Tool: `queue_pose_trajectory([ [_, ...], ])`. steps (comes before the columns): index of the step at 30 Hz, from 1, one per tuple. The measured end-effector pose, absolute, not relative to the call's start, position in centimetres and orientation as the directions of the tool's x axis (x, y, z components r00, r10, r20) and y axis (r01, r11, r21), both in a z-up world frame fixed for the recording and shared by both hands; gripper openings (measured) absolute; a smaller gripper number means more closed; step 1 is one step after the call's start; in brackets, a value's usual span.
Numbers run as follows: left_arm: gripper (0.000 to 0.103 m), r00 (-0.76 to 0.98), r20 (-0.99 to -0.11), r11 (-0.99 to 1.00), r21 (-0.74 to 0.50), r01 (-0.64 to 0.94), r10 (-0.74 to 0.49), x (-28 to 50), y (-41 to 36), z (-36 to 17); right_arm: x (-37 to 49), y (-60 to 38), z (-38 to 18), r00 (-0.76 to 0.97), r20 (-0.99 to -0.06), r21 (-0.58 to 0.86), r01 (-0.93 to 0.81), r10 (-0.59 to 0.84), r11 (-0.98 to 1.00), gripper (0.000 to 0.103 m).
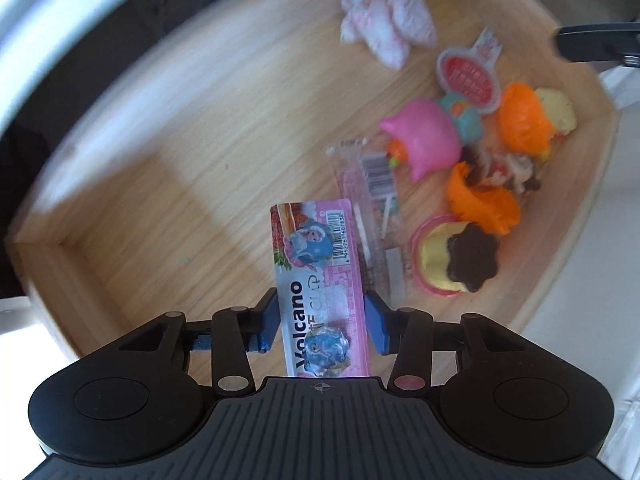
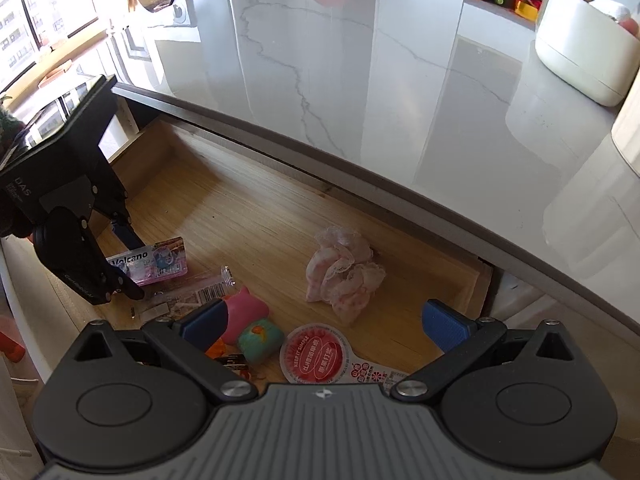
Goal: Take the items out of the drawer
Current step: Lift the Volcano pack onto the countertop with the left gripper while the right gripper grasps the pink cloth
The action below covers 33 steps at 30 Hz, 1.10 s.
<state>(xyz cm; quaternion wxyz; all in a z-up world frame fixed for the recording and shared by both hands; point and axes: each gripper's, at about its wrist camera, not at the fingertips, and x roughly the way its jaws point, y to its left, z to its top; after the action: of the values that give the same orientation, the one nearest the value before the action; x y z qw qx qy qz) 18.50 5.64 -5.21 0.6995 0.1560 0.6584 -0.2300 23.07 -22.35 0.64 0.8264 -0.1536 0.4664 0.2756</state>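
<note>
i'm holding the pink volcano packet [image 1: 320, 280] by its near end in my left gripper [image 1: 322, 322], pads closing on both edges, over the wooden drawer [image 1: 140, 184]. my right gripper [image 2: 324, 322] is hanging wide open and empty above the toys [image 2: 256, 336]. the grip is shallow, so the packet may be slipping or snagging the clear wrapper [image 1: 370, 200] beside it.
</note>
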Motion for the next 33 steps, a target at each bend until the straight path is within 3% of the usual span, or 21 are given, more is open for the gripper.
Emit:
queue_pose_trajectory([
  [4, 0.049, 0.193, -0.938, 0.881, -0.182, 0.436, -0.289, 16.3, 8.0, 0.0, 23.3, -23.1, 1.0, 0.471, -0.824, 0.013, -0.540, 0.314, 0.842, 0.102],
  [6, 0.049, 0.262, -0.892, 0.888, -0.255, 0.382, -0.369, 15.4, 7.6, 1.2, 23.1, -22.4, 1.2, 0.498, -0.815, -0.039, -0.559, 0.297, 0.828, 0.083],
  [7, 0.049, 0.286, -0.870, 0.890, -0.297, 0.345, -0.401, 15.7, 6.6, 0.9, 23.2, -21.9, 0.9, 0.498, -0.819, -0.069, -0.577, 0.284, 0.814, 0.079],
  [11, 0.049, 0.317, -0.864, 0.913, -0.322, 0.251, -0.392, 15.9, 8.9, 0.7, 23.5, -18.5, -1.8, 0.448, -0.868, -0.177, -0.679, 0.212, 0.713, 0.071],
  [15, 0.049, 0.326, -0.859, 0.919, -0.356, 0.172, -0.394, 16.0, 12.3, 1.4, 24.3, -16.3, -4.7, 0.447, -0.883, -0.259, -0.722, 0.146, 0.642, 0.069],
  [21, 0.049, 0.305, -0.864, 0.915, -0.359, 0.185, -0.401, 16.1, 11.8, 0.2, 25.7, -14.7, -7.6, 0.466, -0.879, -0.329, -0.744, 0.099, 0.581, 0.068],
  [22, 0.049, 0.299, -0.865, 0.913, -0.357, 0.197, -0.403, 16.3, 11.3, 0.0, 25.7, -14.5, -8.0, 0.470, -0.877, -0.341, -0.752, 0.097, 0.565, 0.064],
  [24, 0.049, 0.294, -0.863, 0.908, -0.358, 0.215, -0.410, 16.3, 10.9, 0.0, 25.8, -14.1, -8.7, 0.447, -0.890, -0.337, -0.771, 0.084, 0.540, 0.030],
  [25, 0.049, 0.290, -0.862, 0.905, -0.360, 0.228, -0.416, 16.3, 10.6, 0.0, 25.8, -14.0, -8.7, 0.430, -0.899, -0.324, -0.779, 0.082, 0.536, 0.024],
  [29, 0.049, 0.290, -0.851, 0.888, -0.360, 0.286, -0.439, 16.2, 9.1, 0.8, 24.3, -14.2, -6.0, 0.405, -0.904, -0.285, -0.810, 0.139, 0.512, 0.014],
  [33, 0.048, 0.379, -0.756, 0.835, -0.402, 0.374, -0.534, 16.1, 8.5, 5.2, 21.5, -15.5, -0.4, 0.438, -0.867, -0.263, -0.807, 0.237, 0.528, 0.013],
])
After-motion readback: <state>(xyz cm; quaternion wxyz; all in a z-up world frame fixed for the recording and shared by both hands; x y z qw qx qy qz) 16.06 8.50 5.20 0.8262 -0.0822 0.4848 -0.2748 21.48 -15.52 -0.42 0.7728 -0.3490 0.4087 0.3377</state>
